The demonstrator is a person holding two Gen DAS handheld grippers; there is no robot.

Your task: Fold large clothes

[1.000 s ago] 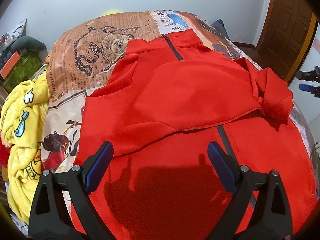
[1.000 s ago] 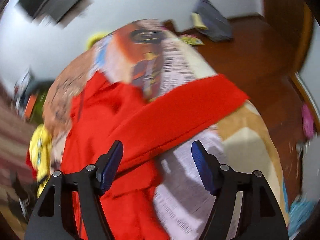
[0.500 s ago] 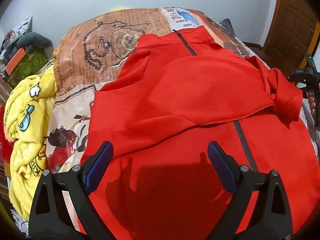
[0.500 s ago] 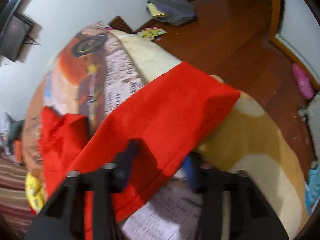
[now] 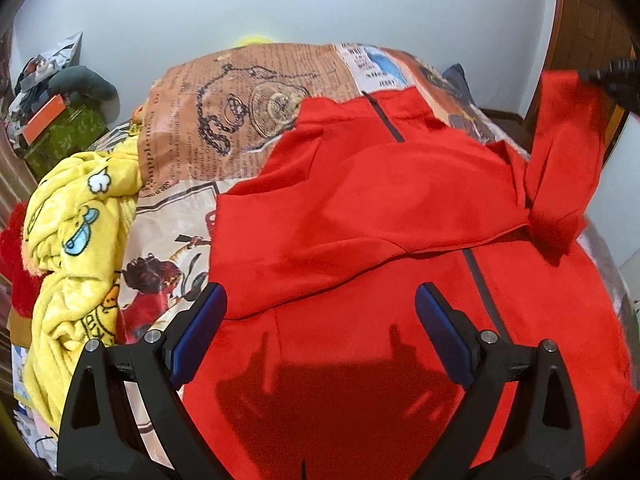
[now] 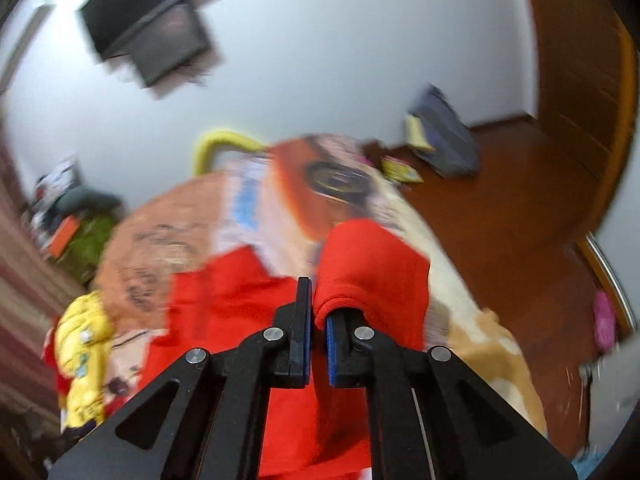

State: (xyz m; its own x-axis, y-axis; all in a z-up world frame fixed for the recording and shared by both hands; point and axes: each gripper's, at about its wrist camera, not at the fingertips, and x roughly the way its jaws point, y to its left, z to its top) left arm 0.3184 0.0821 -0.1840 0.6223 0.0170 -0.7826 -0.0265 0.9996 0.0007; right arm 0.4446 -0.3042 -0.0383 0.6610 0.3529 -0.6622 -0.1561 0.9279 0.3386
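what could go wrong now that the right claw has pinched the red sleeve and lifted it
1. The right claw has just been closing on the red jacket's sleeve; only its bunched end sits between the pads, so it might slip free mid-fold.
2. The left claw is open above the red jacket, not pinning it, so the pull could drag the already folded sleeve out of place.

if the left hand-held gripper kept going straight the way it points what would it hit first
Most likely the red jacket spread on the bed: the open left hand-held gripper points down at its front panel beside the zipper, with nothing visible between, though depth is unclear.
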